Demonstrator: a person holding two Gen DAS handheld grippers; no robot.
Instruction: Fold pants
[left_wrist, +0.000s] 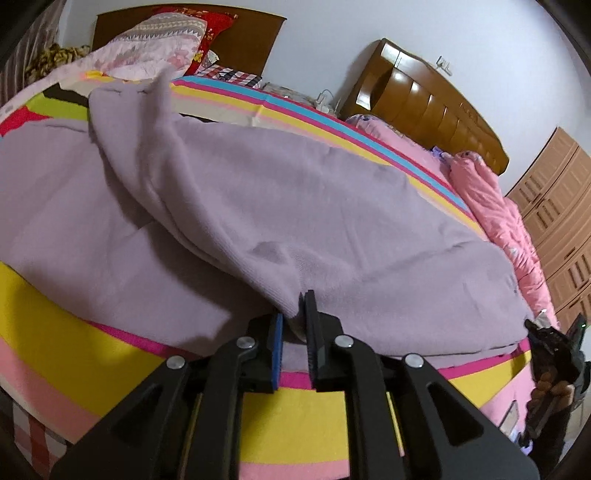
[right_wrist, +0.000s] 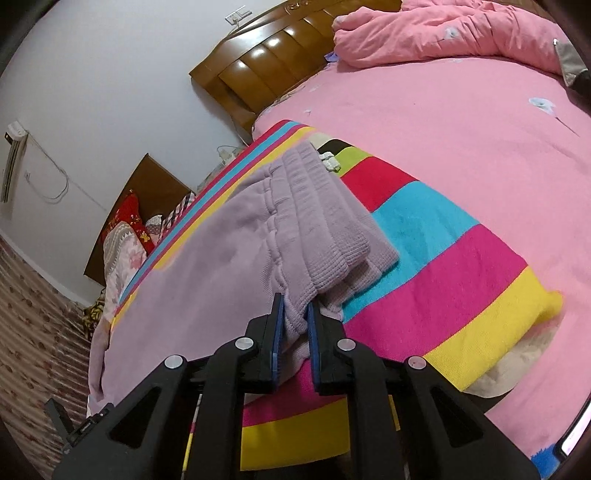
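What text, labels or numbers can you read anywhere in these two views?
None readable.
Red pillow: gold pattern, too blurred to tell whether it is writing.
Wall air conditioner: any marking too small to read.
Lilac pants, striped blanket and both grippers: no visible print.

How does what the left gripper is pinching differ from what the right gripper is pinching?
The left gripper pinches a thin, plain edge of the pants, lifted into a ridge. The right gripper pinches the thick ribbed waistband, bunched in layers between its fingers. Both are shut on the same lilac garment, lying on a striped blanket.
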